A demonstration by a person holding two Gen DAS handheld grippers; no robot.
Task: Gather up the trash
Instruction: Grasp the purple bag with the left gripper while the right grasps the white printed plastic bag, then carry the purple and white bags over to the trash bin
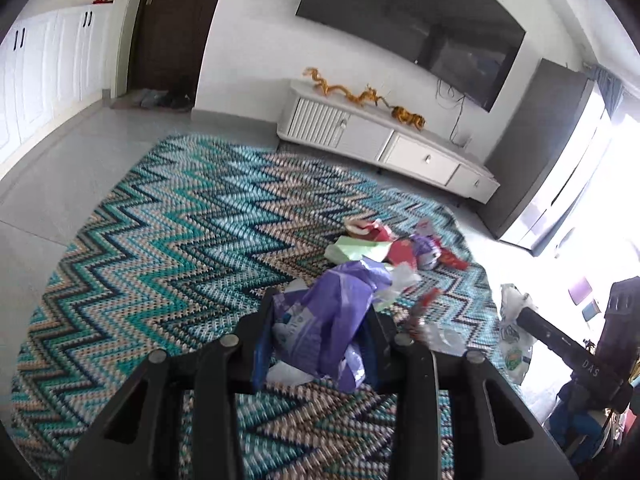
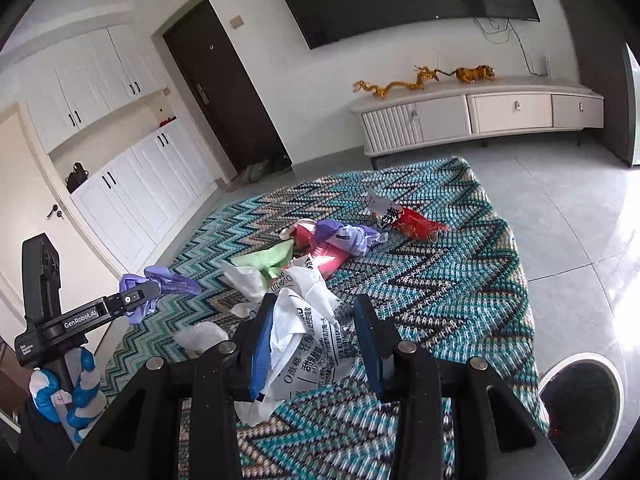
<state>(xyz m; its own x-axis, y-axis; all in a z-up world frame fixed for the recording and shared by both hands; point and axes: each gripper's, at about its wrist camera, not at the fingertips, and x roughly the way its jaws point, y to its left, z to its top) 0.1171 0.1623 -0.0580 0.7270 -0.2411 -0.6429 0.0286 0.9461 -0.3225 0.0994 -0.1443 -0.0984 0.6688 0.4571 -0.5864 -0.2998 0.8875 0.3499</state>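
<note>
Both tongs are loaded for the bin: the left gripper (image 1: 320, 336) pinches a purple plastic wrapper (image 1: 328, 320), the right gripper (image 2: 316, 344) holds, half-open, a white printed bag (image 2: 308, 332), remaining wrappers (image 2: 336, 240) littering the zigzag rug (image 2: 440, 280) at twelve o'clock, trash bin (image 2: 580, 400) at four.

Thin crinkled plastic seen in the purple wrapper (image 1: 320, 328), printed white plastic bag (image 2: 308, 336), rough woven rug (image 1: 180, 220), glossy tiled floor (image 2: 568, 216)
</note>
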